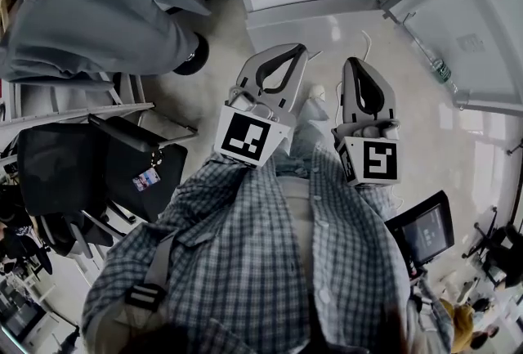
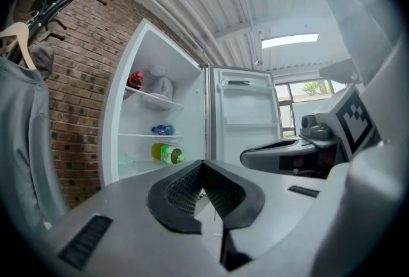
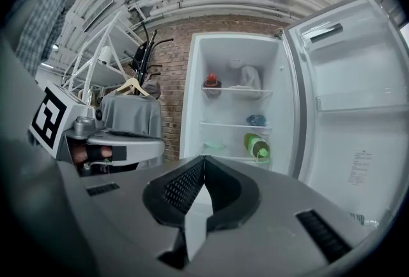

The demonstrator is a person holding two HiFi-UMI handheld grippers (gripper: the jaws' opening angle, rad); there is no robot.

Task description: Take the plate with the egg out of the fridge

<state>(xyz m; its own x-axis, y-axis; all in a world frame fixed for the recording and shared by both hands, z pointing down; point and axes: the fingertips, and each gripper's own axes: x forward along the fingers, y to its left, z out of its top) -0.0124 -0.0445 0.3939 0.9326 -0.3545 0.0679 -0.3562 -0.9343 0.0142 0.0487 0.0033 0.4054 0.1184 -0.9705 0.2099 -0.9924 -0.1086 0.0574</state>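
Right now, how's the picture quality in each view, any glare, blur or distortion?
Head view: fisheye curves everything, and the pale floor glares. Left gripper view: ceiling light blown out, corners dark. Right gripper view: fridge door bows outward, shelves look sharp.

Blue-and-white checked button shirt (image 1: 270, 262) with a grey buckled shoulder strap (image 1: 149, 287). The left gripper (image 2: 203, 164) and right gripper (image 3: 203, 159) are grey shells with black ribbed pads (image 2: 182, 189), each carrying a white cube (image 1: 248, 137) with black square markers.
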